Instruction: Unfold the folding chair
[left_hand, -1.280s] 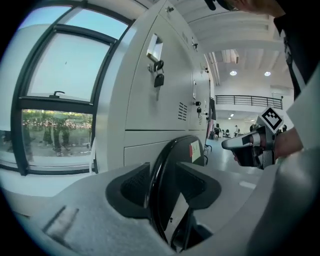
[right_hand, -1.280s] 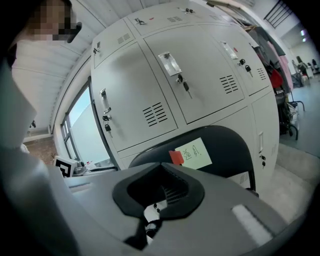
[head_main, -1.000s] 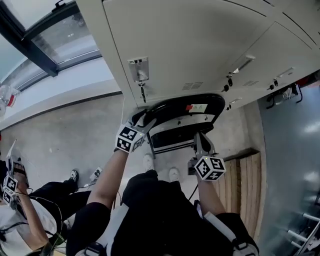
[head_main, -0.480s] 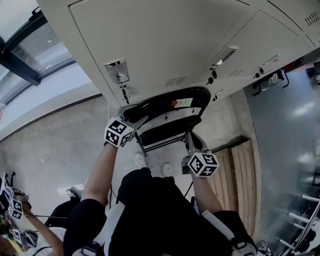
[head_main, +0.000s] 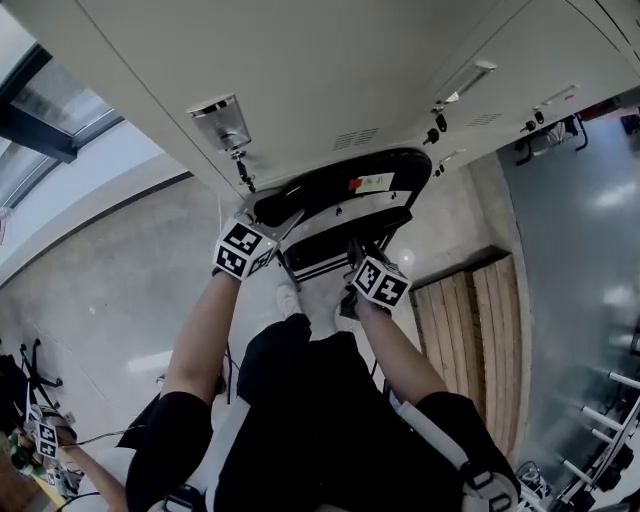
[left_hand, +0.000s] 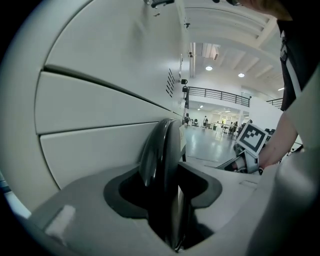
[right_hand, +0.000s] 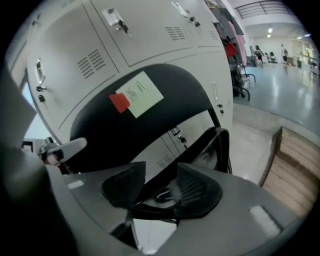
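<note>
The black folding chair stands folded against the lockers, backrest (head_main: 340, 185) above seat (head_main: 330, 255). A red and pale label (right_hand: 137, 95) is stuck on the backrest. My left gripper (head_main: 275, 228) is at the backrest's left end. In the left gripper view the glossy backrest edge (left_hand: 157, 150) runs between its jaws, which have just been closing, and the left gripper (left_hand: 162, 187) has both pads against it. My right gripper (head_main: 355, 255) is at the seat. Its jaws have just been opening, and the right gripper (right_hand: 160, 185) stands apart with the seat's dark rim (right_hand: 205, 150) crossing the gap.
Pale metal lockers (head_main: 330, 70) rise right behind the chair, one with a key in its lock (head_main: 240, 165). A wooden slatted platform (head_main: 465, 320) lies on the floor to the right. My shoe (head_main: 288, 298) is under the chair. Another person (head_main: 45, 440) is at lower left.
My right gripper has moved inward from beside the chair to the seat's front. The left gripper has stayed at the backrest's left end. The view has shifted a little.
</note>
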